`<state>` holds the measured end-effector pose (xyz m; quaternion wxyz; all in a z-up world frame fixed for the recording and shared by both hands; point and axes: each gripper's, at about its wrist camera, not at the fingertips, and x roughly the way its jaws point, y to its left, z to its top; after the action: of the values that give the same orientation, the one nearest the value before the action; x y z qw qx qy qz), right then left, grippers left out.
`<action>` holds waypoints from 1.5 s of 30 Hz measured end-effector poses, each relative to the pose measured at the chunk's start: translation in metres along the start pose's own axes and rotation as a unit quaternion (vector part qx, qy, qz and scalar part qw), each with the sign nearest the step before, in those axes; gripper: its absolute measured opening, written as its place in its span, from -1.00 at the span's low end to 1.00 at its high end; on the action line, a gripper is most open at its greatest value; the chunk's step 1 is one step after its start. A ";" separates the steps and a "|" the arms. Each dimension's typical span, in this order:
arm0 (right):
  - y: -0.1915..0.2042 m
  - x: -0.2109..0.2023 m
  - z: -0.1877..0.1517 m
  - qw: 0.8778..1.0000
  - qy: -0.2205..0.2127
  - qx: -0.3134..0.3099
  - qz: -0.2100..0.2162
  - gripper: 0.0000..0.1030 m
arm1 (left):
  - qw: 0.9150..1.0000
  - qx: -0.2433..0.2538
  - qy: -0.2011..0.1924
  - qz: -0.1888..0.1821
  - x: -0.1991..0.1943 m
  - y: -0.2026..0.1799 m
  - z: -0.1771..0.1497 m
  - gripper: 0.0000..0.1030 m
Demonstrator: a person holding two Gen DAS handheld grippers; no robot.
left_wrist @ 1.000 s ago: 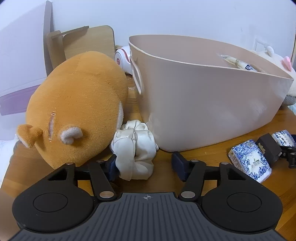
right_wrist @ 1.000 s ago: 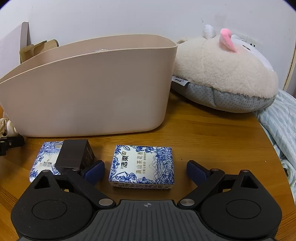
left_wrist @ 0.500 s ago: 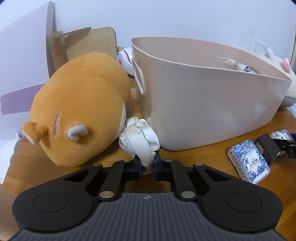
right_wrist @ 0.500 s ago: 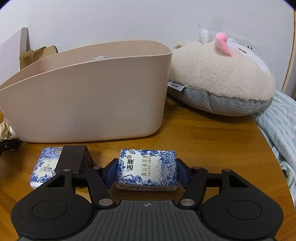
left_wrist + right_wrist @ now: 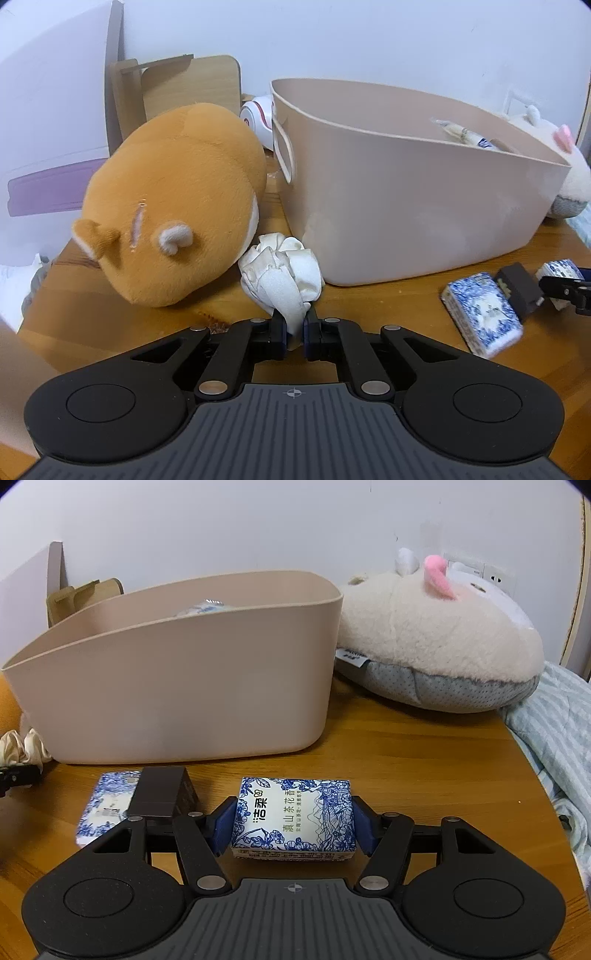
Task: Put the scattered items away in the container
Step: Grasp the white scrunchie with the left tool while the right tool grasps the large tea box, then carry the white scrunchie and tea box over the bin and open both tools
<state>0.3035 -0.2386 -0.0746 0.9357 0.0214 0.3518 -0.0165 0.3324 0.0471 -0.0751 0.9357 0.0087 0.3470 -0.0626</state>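
Left gripper: low centre of the left wrist view, its two black jaws pinched tight on the near fold of a cream satin scrunchie; they have just been closing, with the fabric between them.
Cream satin scrunchie: bunched on the wooden table, just beside the near corner of the container and touching the orange toy's flank; in the right wrist view it peeks in at the left edge.
Right gripper: lower centre of its own view, blue pads pressed against both short ends of a blue-and-white floral tissue pack, at about half width.
Blue-and-white floral tissue pack: clamped between the pads, printed face up, in front of the container.
Container: a pale pink plastic tub with a cut-out handle, upper middle of both views; a wrapped item shows above its far rim.
Second tissue pack: right of the left wrist view, flat on the table, with a small dark brown box touching it.
Orange plush animal: lying on its side, left of the tub.
Cream fleece plush with a pink ear: right of the tub, against the white wall.
Striped pale blue cloth: right edge, over the table's rim.
Wooden board pieces: upper left, propped behind the orange toy.
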 end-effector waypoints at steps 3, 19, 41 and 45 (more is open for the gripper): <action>-0.002 -0.008 0.000 1.000 -0.006 -0.002 0.001 0.18 | 1.000 -0.001 -0.003 -0.004 -0.012 0.000 -0.001 -0.86; -0.006 -0.075 0.024 0.997 -0.069 -0.008 0.020 0.18 | 0.997 0.004 -0.068 -0.030 -0.099 -0.025 0.023 -0.86; 0.024 -0.056 0.126 0.991 -0.121 -0.041 0.032 0.18 | 0.997 0.006 -0.079 -0.016 -0.048 -0.073 0.118 -0.86; 0.030 -0.027 0.133 0.994 -0.098 -0.049 0.023 0.18 | 0.999 -0.001 -0.036 -0.018 -0.015 -0.070 0.124 -0.86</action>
<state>0.3717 -0.2148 0.0441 0.9657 -0.0185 0.2583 0.0199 0.3930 -0.0286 0.0306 0.9463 -0.0005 0.3132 -0.0796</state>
